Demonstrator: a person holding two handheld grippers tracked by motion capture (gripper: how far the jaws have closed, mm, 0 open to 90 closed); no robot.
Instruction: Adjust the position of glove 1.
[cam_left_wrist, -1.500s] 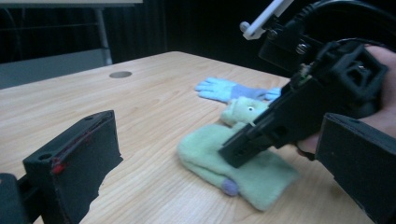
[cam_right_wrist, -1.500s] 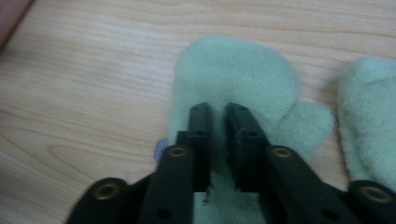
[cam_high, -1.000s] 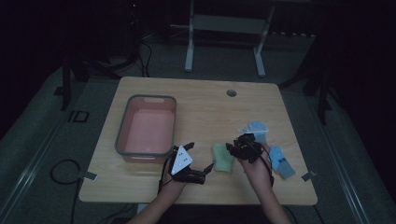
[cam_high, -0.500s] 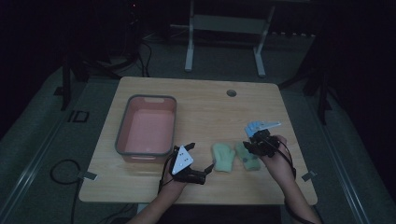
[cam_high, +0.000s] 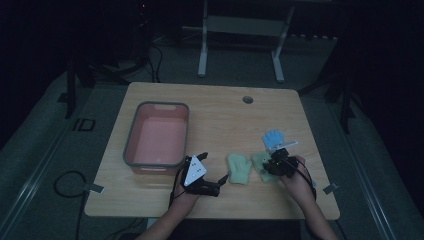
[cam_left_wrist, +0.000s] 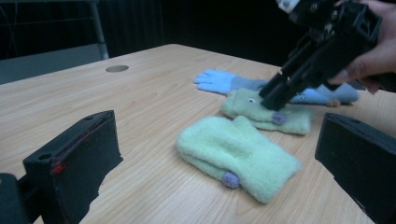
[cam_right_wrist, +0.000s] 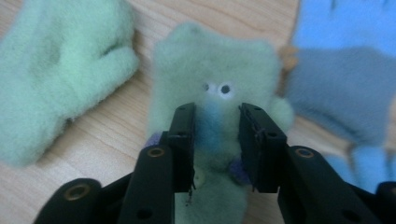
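Observation:
Two light green mittens lie side by side near the table's front edge. The plain one (cam_high: 239, 168) (cam_left_wrist: 238, 156) (cam_right_wrist: 56, 70) rests just ahead of my left gripper (cam_high: 214, 167) (cam_left_wrist: 217, 135), whose jaws stand wide open and empty. The one with small eyes (cam_high: 260, 161) (cam_left_wrist: 247, 100) (cam_right_wrist: 210, 60) lies under my right gripper (cam_high: 270, 164) (cam_left_wrist: 280, 93) (cam_right_wrist: 217, 112). Its jaws point down and straddle a ridge of that fabric. They have just been closing, and I see no firm pinch. A blue glove (cam_high: 273, 137) (cam_left_wrist: 219, 81) (cam_right_wrist: 345, 88) lies just beyond.
A pink tub with a grey rim (cam_high: 131, 145) stands on the left half of the wooden table (cam_high: 220, 120), close to my left hand. A round cable hole (cam_high: 247, 99) (cam_left_wrist: 116, 68) sits near the far edge. Dark floor and a desk frame lie beyond.
My right gripper has shifted right and lower, from above the gap between the mittens down onto the eyed mitten. Its jaws look narrower. The left gripper has stayed put.

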